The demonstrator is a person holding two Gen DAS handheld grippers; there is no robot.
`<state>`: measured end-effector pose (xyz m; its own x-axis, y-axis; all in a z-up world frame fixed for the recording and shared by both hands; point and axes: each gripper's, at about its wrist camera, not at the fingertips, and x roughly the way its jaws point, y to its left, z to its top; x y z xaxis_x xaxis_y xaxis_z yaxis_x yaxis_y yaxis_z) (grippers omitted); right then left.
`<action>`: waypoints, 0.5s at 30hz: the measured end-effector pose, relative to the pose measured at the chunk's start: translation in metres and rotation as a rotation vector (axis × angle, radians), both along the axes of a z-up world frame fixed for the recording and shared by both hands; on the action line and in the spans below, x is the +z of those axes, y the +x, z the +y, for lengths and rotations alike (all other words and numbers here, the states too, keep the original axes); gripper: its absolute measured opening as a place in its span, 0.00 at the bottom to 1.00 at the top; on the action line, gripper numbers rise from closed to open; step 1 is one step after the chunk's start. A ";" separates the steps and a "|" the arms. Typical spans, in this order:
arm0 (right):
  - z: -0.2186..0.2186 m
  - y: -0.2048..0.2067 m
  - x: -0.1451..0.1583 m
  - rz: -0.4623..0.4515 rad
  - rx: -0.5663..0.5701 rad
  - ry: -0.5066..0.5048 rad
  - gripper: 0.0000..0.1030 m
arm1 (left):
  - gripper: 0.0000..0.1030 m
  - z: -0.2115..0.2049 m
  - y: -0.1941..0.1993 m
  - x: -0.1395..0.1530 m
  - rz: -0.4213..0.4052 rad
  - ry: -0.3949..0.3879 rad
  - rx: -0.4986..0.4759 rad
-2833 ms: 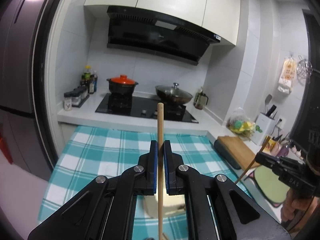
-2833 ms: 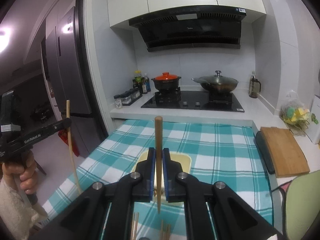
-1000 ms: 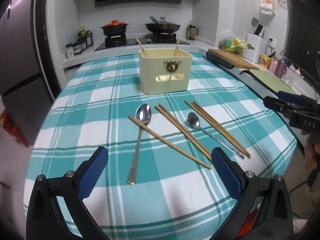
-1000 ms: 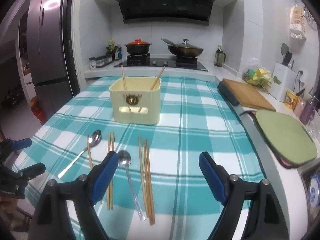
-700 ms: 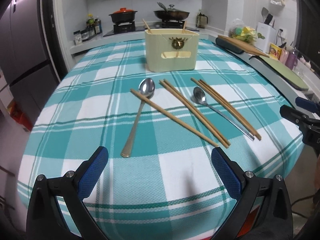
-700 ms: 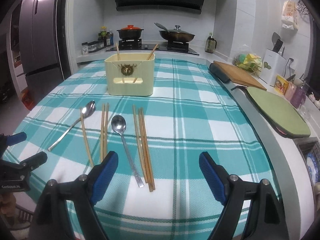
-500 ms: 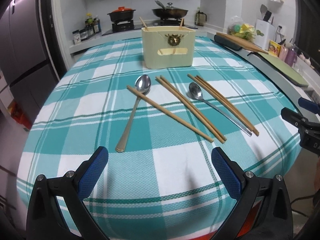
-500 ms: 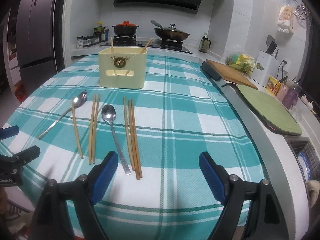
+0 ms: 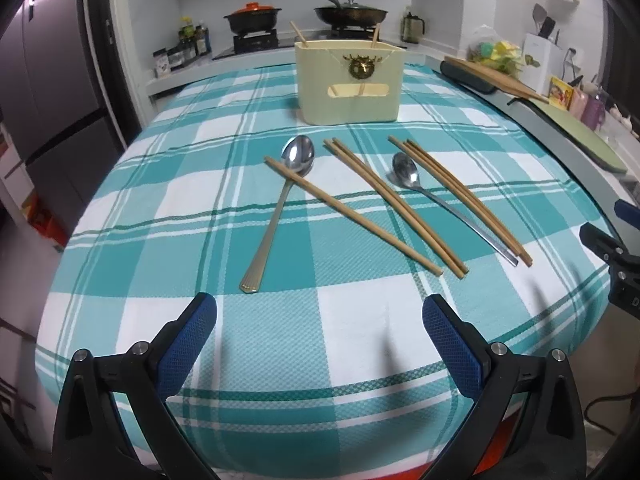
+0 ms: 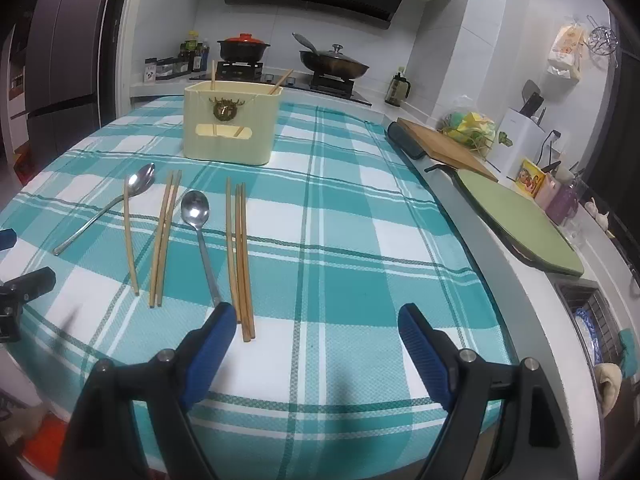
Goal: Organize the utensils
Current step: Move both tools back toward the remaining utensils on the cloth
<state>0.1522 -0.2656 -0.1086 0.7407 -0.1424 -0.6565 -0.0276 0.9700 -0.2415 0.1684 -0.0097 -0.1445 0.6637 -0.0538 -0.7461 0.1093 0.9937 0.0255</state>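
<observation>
A cream utensil box (image 9: 347,82) stands at the far middle of the checked tablecloth (image 9: 280,320), with two chopsticks standing in it; it also shows in the right wrist view (image 10: 230,124). In front of it lie a gold-handled spoon (image 9: 276,208), a single chopstick (image 9: 352,216), a chopstick pair (image 9: 396,208), a silver spoon (image 9: 440,204) and three chopsticks (image 9: 460,196). In the right wrist view the three chopsticks (image 10: 238,256) and silver spoon (image 10: 202,236) lie just ahead of my right gripper (image 10: 316,336). My left gripper (image 9: 320,320) is open and empty above the near table edge. The right gripper is open and empty.
A stove with an orange-lidded pot (image 10: 242,48) and a wok (image 10: 332,64) is behind the table. A counter at the right holds a wooden board (image 10: 448,146), a green mat (image 10: 516,216) and small jars. A fridge (image 9: 52,92) stands at the left.
Both grippers let go of their chopsticks, which now stand in the box, opened wide and drew back to the near table edge. The right gripper has since moved closer to the three chopsticks.
</observation>
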 end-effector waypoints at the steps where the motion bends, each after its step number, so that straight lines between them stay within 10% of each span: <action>1: 0.001 0.000 0.000 0.002 0.001 -0.003 0.82 | 0.99 0.000 0.001 -0.001 0.002 0.000 0.001; 15: -0.003 0.003 -0.013 0.005 0.046 0.116 0.82 | 0.99 0.031 0.011 -0.024 0.058 -0.033 0.062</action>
<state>0.1549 -0.2685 -0.1215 0.7411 -0.0312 -0.6707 -0.0738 0.9891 -0.1276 0.1797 0.0216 -0.1686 0.6223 -0.0391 -0.7818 0.0479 0.9988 -0.0118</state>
